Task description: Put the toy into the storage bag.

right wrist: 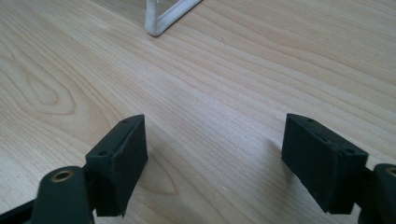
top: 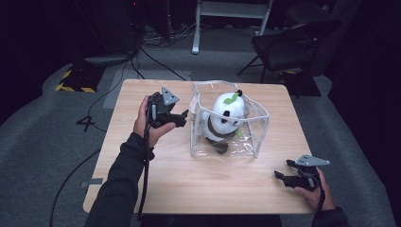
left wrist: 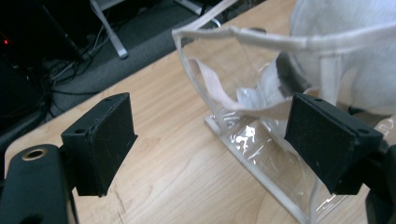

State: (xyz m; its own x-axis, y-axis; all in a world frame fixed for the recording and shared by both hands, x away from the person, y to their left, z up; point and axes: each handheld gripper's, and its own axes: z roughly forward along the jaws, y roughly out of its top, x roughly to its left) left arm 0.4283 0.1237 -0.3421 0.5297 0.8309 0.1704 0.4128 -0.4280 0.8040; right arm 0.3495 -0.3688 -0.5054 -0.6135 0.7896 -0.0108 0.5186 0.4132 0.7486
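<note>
A clear plastic bag point(top: 253, 124) with white edging stands open in the middle of the wooden table point(top: 156, 184). Inside it sits a white and black panda plush point(top: 226, 118) with a green leaf on its head. My left gripper point(top: 185, 116) hovers just left of the bag, open, its tips close to the bag's left wall. In the left gripper view the bag's white rim point(left wrist: 261, 38) and a corner seam lie ahead between the jaws, nothing pinched. My right gripper point(top: 279, 169) rests low at the table's front right, open and empty, with the bag's bottom corner point(right wrist: 156, 23) far ahead.
A dark folding chair point(top: 288, 45) and a white frame's legs point(top: 196, 28) stand on the grey floor beyond the table. Cables trail across the floor at the back left, near a yellow and black striped base point(top: 73, 80). Bare wood lies in front of the bag.
</note>
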